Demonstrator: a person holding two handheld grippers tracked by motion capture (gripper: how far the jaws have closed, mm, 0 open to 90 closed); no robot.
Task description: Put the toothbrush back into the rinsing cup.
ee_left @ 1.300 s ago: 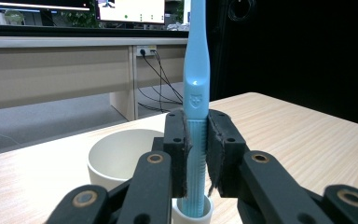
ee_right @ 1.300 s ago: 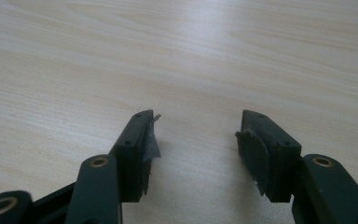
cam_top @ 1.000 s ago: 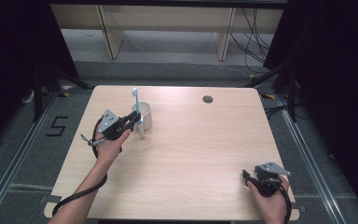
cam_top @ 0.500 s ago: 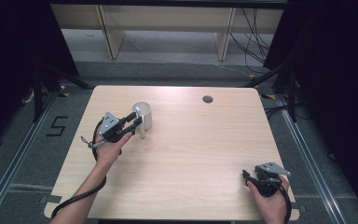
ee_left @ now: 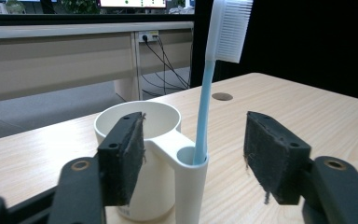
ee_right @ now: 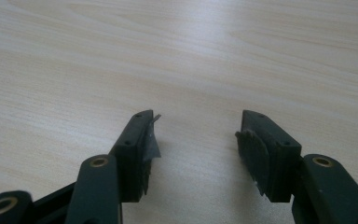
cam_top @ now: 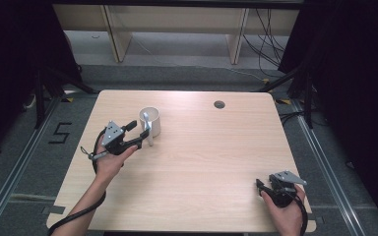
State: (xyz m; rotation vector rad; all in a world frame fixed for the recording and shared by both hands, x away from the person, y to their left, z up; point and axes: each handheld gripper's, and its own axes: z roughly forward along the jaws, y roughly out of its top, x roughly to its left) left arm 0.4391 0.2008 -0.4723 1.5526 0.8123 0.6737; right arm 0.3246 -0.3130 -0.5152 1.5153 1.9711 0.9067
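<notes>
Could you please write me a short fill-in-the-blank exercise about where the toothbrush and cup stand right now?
1. The toothbrush stands upright in the side ___ of the cup.
2. The brush's handle is light ___.
3. The left hand-held gripper has its jaws ___ on either side of the brush.
4. The right hand-held gripper holds ___.

Missing words: holder; blue; open; nothing

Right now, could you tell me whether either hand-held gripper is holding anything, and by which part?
Nothing is held. The left hand-held gripper has just opened around the toothbrush standing in the cup's holder; the right hand-held gripper is open.
</notes>
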